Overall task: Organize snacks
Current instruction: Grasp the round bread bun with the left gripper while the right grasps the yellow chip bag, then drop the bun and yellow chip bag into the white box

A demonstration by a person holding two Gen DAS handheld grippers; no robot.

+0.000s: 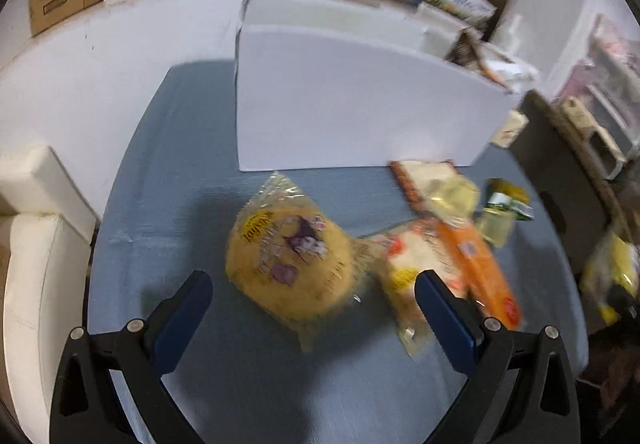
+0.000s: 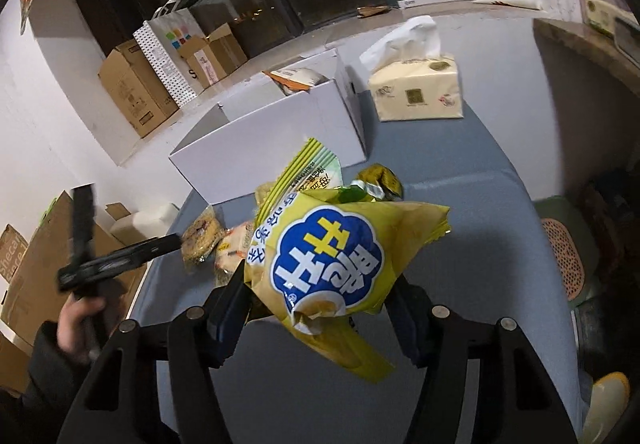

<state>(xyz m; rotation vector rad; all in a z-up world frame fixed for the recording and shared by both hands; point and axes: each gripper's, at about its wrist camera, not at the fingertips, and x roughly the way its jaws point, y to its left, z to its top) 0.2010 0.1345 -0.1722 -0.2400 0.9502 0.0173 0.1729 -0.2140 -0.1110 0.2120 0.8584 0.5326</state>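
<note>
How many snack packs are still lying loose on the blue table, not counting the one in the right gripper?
5 visible: round yellow pack by the left gripper, white-orange pack, orange pack, brown-edged pack, green-yellow pack. Others may hide beneath them.

Yellow chip bag (image 2: 340, 264) lifted, round yellow pack (image 1: 290, 264) flat on cloth

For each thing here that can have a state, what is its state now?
left gripper: open, holding nothing
right gripper: shut on yellow chip bag, lifted off the table
white box: open, some packets inside
tissue box: open, one tissue sticking up
round yellow packet: lying flat on blue table
</note>
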